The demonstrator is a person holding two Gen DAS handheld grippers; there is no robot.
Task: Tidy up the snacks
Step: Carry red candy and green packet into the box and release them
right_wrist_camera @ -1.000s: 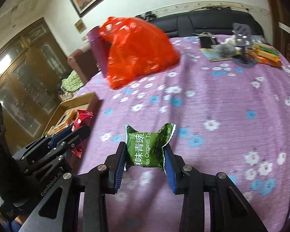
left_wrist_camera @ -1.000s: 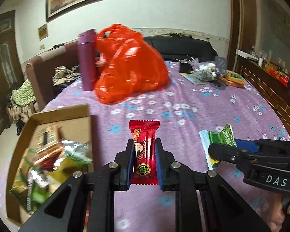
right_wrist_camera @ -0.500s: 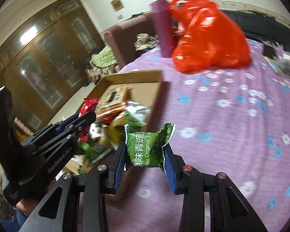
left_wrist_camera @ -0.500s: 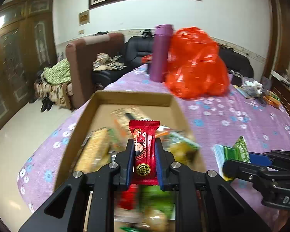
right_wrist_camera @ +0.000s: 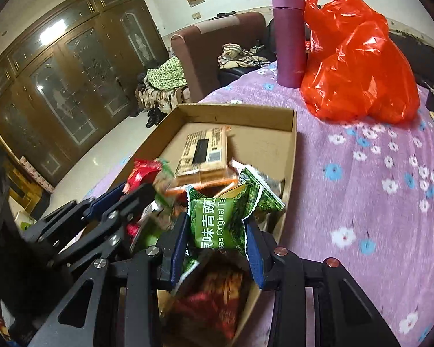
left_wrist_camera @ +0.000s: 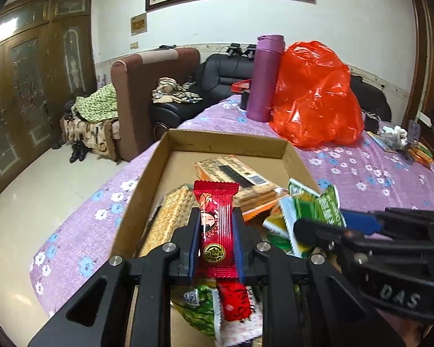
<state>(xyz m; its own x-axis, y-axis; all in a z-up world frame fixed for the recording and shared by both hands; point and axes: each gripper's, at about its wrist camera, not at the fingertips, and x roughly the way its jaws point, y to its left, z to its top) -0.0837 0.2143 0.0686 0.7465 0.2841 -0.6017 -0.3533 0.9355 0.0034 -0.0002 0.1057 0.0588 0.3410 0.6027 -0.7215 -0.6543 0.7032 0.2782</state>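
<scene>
Left gripper: clamped on red snack packet; above cardboard box
Right gripper: clamped on green pea packet; over box's near corner, seemingly
Risk: grippers close, may collide; green packet may drop outside the wall

From here I can't read the blurred dark red packet under my right gripper. My left gripper covers most of the cracker pack in the cardboard box, and the green snack packet has its print clipped by the fingers.
</scene>
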